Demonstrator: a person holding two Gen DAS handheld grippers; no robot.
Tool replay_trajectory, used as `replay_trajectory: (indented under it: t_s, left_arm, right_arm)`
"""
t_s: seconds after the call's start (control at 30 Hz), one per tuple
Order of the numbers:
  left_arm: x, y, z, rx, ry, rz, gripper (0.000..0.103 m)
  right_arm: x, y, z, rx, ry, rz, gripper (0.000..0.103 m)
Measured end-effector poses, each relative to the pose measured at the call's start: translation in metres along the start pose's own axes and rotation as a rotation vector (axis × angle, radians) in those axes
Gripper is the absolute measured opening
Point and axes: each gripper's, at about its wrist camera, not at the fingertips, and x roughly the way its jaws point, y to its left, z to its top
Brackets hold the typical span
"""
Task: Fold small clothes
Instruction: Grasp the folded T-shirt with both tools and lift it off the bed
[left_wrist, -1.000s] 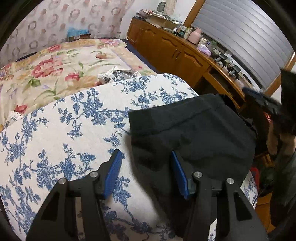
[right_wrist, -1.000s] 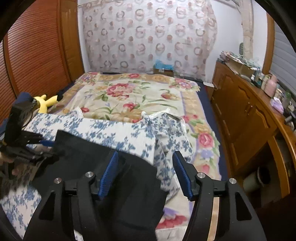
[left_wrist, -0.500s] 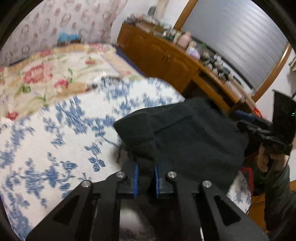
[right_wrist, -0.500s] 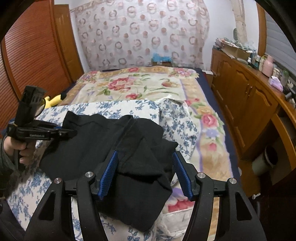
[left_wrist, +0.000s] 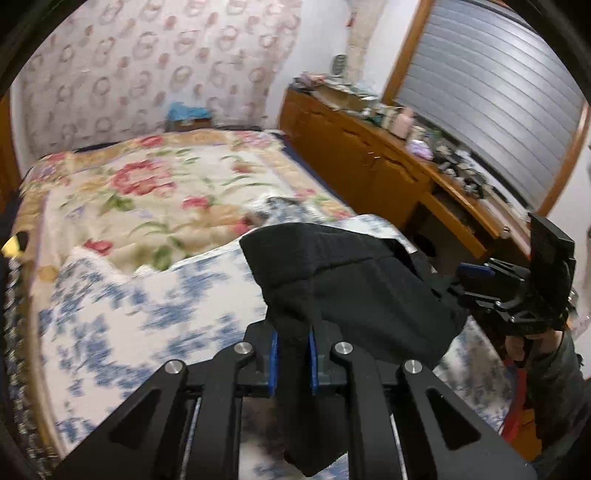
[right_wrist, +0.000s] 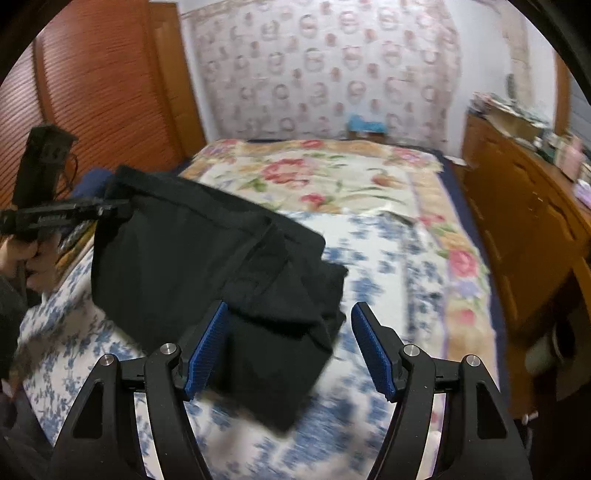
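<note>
The left gripper (left_wrist: 291, 354), bottom centre, pinches the black garment (left_wrist: 354, 291); the right gripper (right_wrist: 290, 347), its jaws just widened, straddles cloth ungripped. Carry the lifted edge over squarely, aligning hems.

In the lower middle of the frame the right gripper (right_wrist: 290, 345), black with 2 ribbed blue pads, has just been opening its jaws, and they stand wide apart with a fold of the black knit garment (right_wrist: 207, 258) between them, the cloth lying against the left pad only. At the left edge the left gripper (right_wrist: 110, 208), held by a hand (right_wrist: 35, 260), is pinched onto the garment's upper left corner, lifting it above the white quilt with blue flowers (right_wrist: 384, 280). Behind, in the upper middle, lies a cream bedspread with red flowers (right_wrist: 317, 177).
</note>
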Motion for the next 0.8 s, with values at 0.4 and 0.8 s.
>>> replay_trajectory:
  t_s: [0.4, 0.8]
  left_arm:
    - [0.023, 0.023, -0.022, -0.055, 0.043, 0.002, 0.011]
    - [0.042, 0.030, -0.030, -0.069, 0.081, 0.001, 0.012]
  right_arm:
    - [0.078, -0.024, 0.043, 0.090, 0.046, -0.121, 0.031]
    - [0.060, -0.011, 0.030, 0.149, 0.049, 0.001, 0.083]
